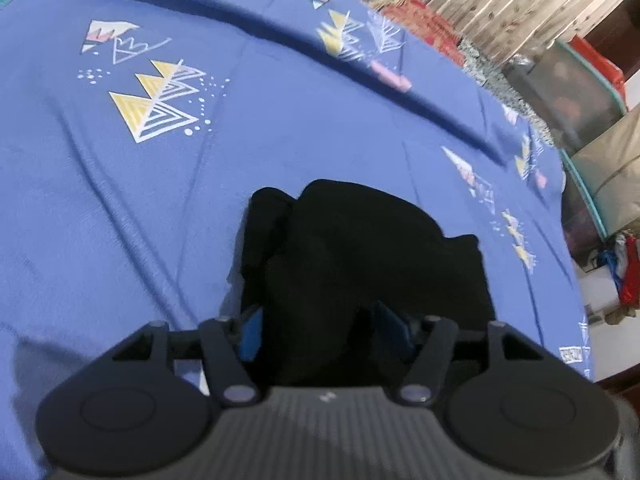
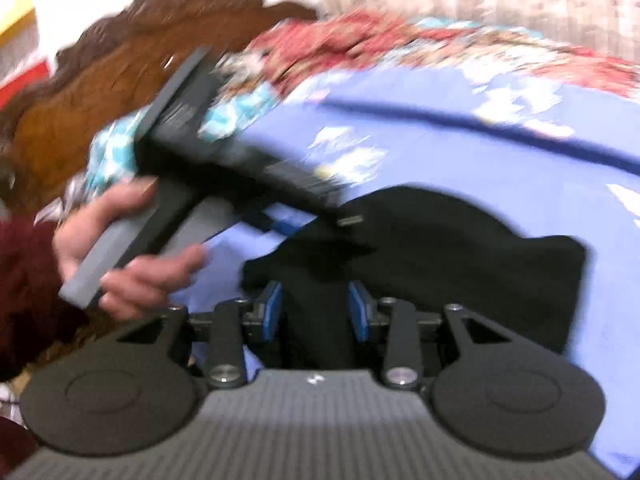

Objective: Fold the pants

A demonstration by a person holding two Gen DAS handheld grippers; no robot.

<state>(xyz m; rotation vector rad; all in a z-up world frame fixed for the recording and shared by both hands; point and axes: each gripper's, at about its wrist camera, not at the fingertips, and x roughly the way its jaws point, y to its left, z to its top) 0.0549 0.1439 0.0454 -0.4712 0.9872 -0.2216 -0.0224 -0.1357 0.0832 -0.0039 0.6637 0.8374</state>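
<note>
Folded pants (image 1: pixel 360 248) lie lengthwise toward the bed's (image 1: pixel 120 200) far edge — left gripper (image 1: pixel 320 334) part-open, right gripper (image 2: pixel 316 308) narrower, both straddling cloth, unpinched.

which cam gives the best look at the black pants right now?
Left wrist view: the black pants sit sharp and centred as a folded bundle on the blue sheet, far edges all visible. The right wrist view shows them motion-blurred, partly covered by the left gripper crossing in front.
</note>
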